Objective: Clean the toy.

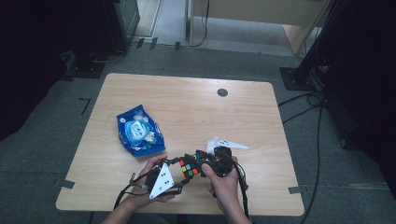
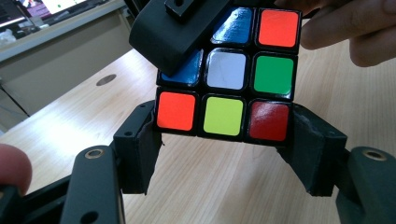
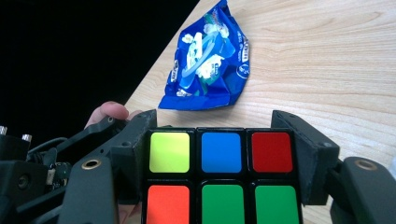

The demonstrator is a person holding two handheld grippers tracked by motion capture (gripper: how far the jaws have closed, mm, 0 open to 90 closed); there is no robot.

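Both your tongs clamp the multicoloured plastic puzzle cube [image 1: 190,168] just above the table's near edge.

Your left tongs [image 2: 224,135] press their black jaws against the two sides of the cube's bottom row in the left gripper view, while your right tongs [image 3: 220,149] squeeze the cube's top row from either side in the right gripper view. In the high view the cube sits low and centre, between your hands. A crumpled blue plastic snack bag [image 1: 140,131] lies left of centre on the light wooden table [image 1: 187,100], and a white paper scrap [image 1: 228,143] just right of the tongs.
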